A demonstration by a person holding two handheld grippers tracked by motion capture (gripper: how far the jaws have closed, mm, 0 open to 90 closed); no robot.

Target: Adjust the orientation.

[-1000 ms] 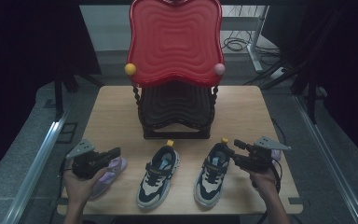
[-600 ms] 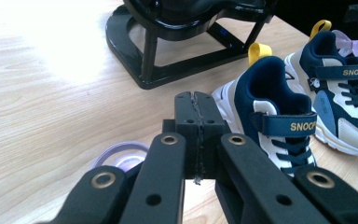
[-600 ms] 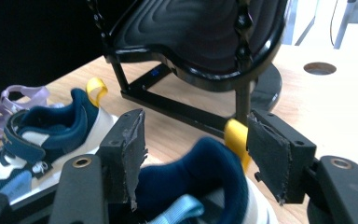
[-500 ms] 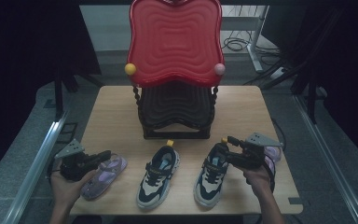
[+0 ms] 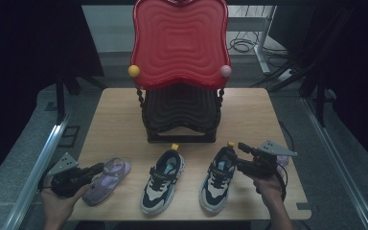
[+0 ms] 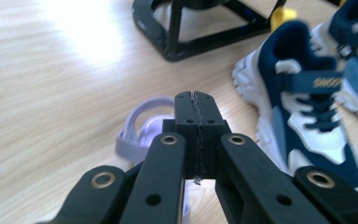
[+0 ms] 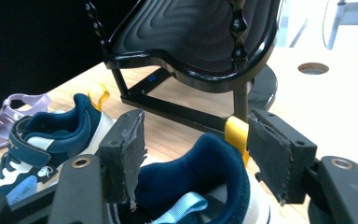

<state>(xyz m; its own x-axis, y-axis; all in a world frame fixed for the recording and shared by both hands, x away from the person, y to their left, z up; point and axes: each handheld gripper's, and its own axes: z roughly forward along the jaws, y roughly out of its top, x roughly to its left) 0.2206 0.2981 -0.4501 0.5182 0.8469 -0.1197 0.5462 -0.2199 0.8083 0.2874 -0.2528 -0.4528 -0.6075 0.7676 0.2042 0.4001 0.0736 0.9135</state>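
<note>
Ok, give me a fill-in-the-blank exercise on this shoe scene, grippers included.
1. The right gripper has its open jaws on either side of the heel of the navy and white sneaker with the yellow pull tab, its pads not yet ____ it.
2. The left gripper has its jaws ____, above the translucent purple sandal.
3. On the wooden table, the tiered rack's top tray is ____ in colour.

Missing words: touching; shut; red
</note>
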